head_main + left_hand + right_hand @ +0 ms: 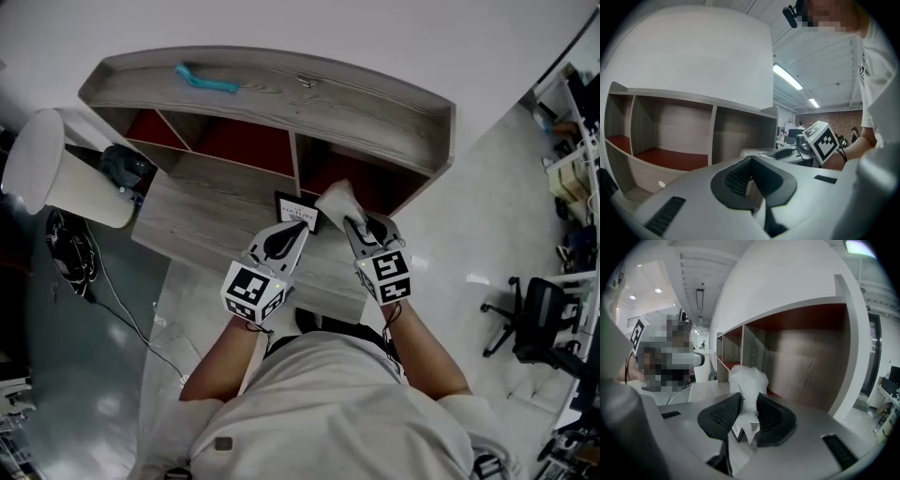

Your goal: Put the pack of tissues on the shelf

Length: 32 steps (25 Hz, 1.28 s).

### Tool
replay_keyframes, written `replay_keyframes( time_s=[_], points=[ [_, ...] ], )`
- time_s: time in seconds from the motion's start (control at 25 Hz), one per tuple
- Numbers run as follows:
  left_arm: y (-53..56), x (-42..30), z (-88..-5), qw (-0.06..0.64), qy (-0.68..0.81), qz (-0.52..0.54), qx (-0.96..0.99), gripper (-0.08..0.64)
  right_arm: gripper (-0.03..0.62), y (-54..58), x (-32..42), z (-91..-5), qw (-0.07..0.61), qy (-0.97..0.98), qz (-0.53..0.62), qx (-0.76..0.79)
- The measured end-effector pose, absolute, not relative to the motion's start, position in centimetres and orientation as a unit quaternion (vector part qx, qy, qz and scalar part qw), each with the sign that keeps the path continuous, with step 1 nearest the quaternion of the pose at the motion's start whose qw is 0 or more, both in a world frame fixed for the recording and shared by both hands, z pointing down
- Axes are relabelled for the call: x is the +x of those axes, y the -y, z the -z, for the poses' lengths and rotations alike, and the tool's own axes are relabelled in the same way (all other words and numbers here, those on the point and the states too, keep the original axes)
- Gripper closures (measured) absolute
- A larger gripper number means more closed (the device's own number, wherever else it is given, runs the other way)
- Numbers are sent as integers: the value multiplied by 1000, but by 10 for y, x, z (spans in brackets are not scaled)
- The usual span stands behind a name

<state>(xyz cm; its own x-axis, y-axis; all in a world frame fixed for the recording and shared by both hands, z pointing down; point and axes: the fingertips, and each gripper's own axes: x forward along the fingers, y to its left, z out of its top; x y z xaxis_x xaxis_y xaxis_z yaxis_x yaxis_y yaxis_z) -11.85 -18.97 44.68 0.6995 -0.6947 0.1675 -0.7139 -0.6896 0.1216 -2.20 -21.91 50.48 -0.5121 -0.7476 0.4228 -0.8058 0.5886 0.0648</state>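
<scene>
A white, crumpled pack of tissues point(337, 199) is pinched between the pads of my right gripper point(361, 225), which is shut on it. In the right gripper view the pack of tissues point(747, 383) sticks up past the jaws of the right gripper point(746, 412). It is in front of the right compartment of the wooden shelf point(806, 357). The shelf point(281, 94) has red compartment floors under a grey wood top. My left gripper point(281, 239) hovers over the desk beside the right one, its jaws together with nothing in them. The left gripper point(751, 186) faces the middle compartments.
A teal object point(206, 80) lies on the shelf's top board. A small black-framed card point(298, 211) stands on the desk point(197, 225) in front of the compartments. A white lamp shade point(56, 169) stands at the left and an office chair point(534, 319) at the right.
</scene>
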Motion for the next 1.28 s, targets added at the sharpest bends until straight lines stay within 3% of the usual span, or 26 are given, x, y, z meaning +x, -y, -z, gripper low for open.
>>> replay_keyframes(
  time_s=[1.04,1.28],
  points=[
    [268,-102,-498,122,400,-81,905,545,471,327,-31,-573,305,832,-79,456],
    [273,-102,-501,126,399,-82,904,545,436,335,-32,-578,300,832,-87,458]
  ],
)
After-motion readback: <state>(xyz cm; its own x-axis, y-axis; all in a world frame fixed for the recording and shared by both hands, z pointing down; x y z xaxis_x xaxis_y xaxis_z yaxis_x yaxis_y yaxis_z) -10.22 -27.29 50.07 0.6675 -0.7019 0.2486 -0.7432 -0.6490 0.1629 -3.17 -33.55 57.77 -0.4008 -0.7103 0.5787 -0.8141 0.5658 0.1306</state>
